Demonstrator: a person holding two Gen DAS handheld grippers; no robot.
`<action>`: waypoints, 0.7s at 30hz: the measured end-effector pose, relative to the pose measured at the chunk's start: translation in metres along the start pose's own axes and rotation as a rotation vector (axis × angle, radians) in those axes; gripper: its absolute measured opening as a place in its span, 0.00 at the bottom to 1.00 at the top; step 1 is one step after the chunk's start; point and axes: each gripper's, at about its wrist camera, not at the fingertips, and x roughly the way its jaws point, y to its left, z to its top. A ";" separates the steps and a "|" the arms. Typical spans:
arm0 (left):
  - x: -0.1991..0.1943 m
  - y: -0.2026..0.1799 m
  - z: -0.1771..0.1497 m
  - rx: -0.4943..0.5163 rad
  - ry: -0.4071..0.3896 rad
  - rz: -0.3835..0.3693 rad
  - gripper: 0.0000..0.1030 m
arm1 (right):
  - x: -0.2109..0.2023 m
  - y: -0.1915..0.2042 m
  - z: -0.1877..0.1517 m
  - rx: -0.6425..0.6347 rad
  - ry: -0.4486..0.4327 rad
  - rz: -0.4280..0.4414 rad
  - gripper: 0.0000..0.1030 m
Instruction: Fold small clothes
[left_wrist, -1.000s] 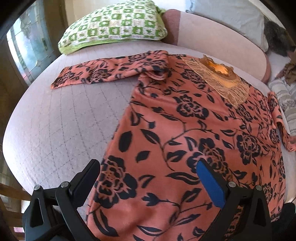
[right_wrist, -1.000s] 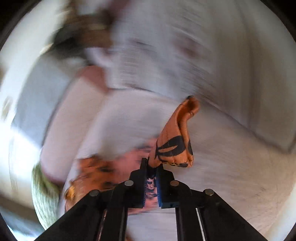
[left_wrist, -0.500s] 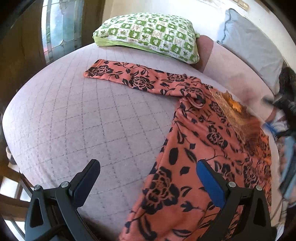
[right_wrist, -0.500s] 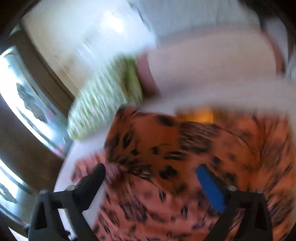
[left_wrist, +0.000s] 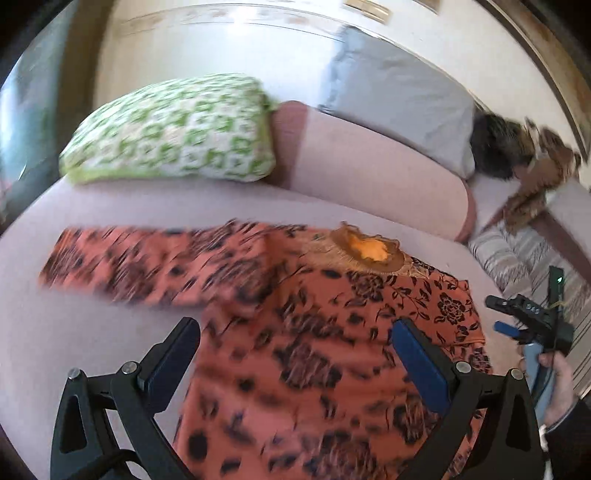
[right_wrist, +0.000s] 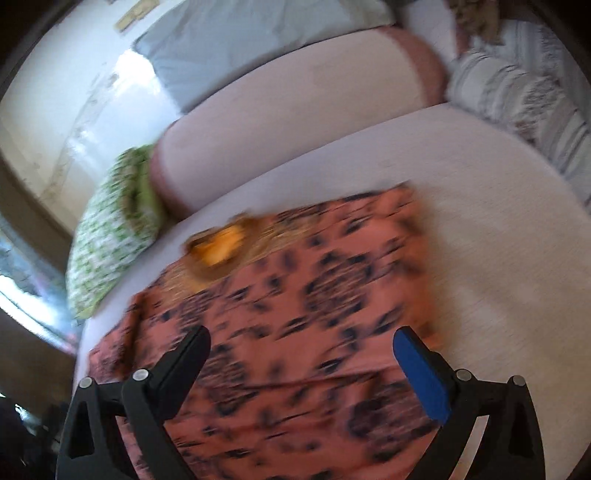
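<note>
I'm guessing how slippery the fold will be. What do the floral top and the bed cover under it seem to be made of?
The floral top looks like thin, smooth woven or knit fabric, matte, lying flat and limp; its neckline trim looks like golden embroidery. The bed cover looks like quilted matte textile, probably grippier. Blur leaves the weave uncertain.

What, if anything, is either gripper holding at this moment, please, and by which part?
Nothing: the left gripper and right gripper are both open above the floral top, fingers apart.
</note>
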 end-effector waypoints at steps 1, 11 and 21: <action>0.010 -0.006 0.005 0.026 0.003 -0.004 1.00 | 0.000 -0.012 0.006 0.016 -0.001 -0.019 0.98; 0.135 -0.023 -0.004 0.128 0.211 0.044 1.00 | 0.067 -0.078 0.075 0.079 0.125 -0.032 0.69; 0.161 -0.028 -0.019 0.225 0.270 0.106 1.00 | 0.087 -0.058 0.082 -0.112 0.144 -0.192 0.17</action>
